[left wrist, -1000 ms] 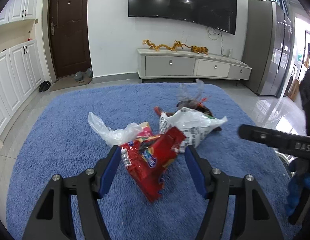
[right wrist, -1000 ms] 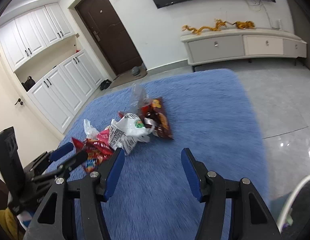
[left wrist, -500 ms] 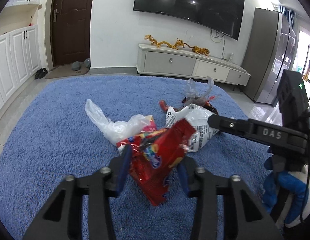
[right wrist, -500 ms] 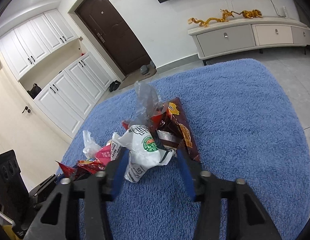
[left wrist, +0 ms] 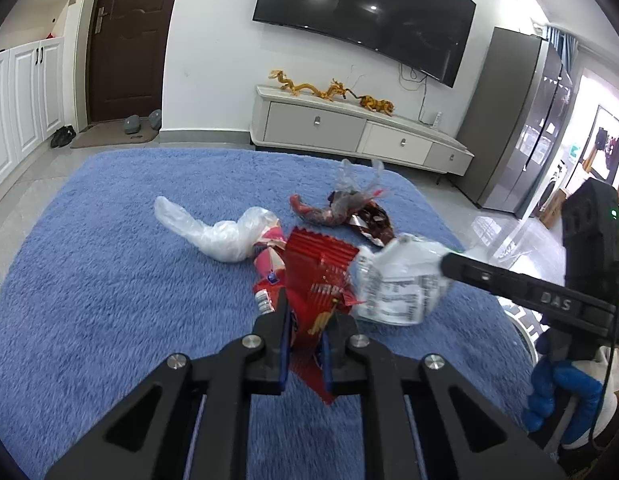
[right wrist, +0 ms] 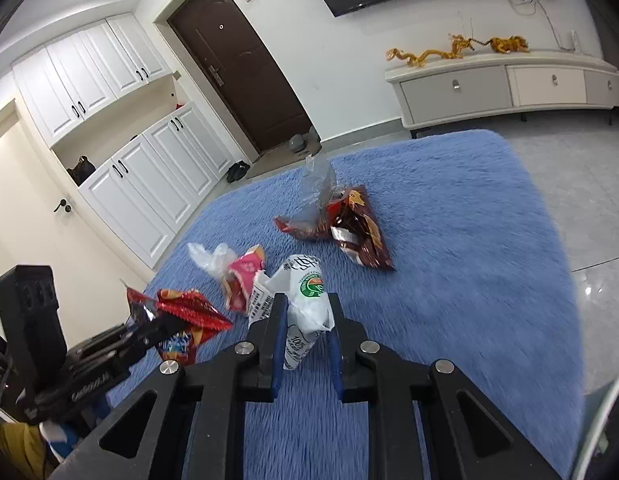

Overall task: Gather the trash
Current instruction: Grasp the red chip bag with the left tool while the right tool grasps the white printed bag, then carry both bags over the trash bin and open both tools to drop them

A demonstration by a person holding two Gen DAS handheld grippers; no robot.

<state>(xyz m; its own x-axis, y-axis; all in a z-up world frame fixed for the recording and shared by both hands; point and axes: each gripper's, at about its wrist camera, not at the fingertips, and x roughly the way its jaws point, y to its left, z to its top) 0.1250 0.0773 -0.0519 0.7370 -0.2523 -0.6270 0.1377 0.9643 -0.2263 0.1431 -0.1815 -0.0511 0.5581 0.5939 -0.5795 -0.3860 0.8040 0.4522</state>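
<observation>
Your left gripper (left wrist: 305,334) had its jaws pinching the crinkled red foil snack bag (left wrist: 317,280), while your right gripper (right wrist: 307,330) pinched the white printed plastic wrapper (right wrist: 305,300). Both were held above the middle of the shaggy blue rug (right wrist: 469,260).

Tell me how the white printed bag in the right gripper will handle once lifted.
The white printed bag is crumpled thin film, so probably floppy and very light. Its loose ends will likely droop around the right gripper. The glossy surface might slip.

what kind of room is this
Most likely a home living room: a large black wall-mounted television hangs above a long low white media cabinet, a shaggy blue rug covers the floor, and a dark brown entry door stands beside white built-in cupboards.
</observation>
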